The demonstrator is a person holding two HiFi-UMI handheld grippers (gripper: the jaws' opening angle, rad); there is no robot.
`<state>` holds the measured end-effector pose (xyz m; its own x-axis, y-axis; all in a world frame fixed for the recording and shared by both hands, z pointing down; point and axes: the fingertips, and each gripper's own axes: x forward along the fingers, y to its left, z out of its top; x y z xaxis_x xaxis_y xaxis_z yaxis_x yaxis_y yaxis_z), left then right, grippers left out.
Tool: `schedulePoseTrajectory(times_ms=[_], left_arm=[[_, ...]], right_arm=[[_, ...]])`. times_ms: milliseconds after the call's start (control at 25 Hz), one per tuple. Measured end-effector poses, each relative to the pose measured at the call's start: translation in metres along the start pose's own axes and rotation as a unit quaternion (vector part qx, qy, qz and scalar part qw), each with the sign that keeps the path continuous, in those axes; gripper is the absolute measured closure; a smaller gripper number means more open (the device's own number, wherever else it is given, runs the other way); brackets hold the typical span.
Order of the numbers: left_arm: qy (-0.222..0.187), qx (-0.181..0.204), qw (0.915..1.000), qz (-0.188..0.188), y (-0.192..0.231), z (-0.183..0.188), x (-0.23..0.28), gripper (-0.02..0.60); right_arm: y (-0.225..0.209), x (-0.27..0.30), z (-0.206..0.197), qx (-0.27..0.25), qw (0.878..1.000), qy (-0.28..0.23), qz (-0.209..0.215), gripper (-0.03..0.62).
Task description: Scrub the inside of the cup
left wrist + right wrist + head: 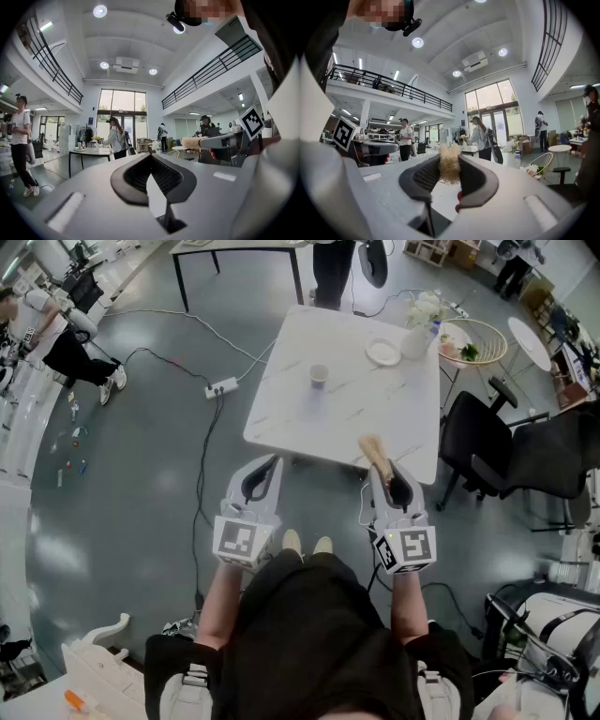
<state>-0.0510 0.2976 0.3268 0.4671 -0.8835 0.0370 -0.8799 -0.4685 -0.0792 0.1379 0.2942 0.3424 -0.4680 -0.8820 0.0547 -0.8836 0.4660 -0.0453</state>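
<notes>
Tan brush (449, 165) bristles sit clamped in the right gripper (384, 474); the left gripper (151, 159) is closed on nothing. Farther off, the small cup (319, 376) stands upright, mid-table (281, 418). It is likely light and tippy, so grip its wall low and gently.

Two hand-held grippers show near: the left hand-held gripper (267, 468) and the right hand-held gripper (382, 471). There is one brush (374, 452). One white table (281, 418) carries one cup (319, 377), one plate (382, 352) and one vase of flowers (418, 326). Right of it stand two black chairs (483, 442) (561, 457). One power strip (222, 387) lies on the floor (141, 474) at left.
</notes>
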Motion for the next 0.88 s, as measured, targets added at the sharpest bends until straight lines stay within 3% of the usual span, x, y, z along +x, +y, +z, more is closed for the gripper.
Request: schedulePoseTrajectory(times_ms=[880], left_arm=[[0.004, 0.000, 1.0000, 0.002, -0.011, -0.002, 0.015, 0.574]], right_arm=[[-0.018, 0.003, -0.002, 0.014, 1.000, -0.002, -0.001, 0.487]])
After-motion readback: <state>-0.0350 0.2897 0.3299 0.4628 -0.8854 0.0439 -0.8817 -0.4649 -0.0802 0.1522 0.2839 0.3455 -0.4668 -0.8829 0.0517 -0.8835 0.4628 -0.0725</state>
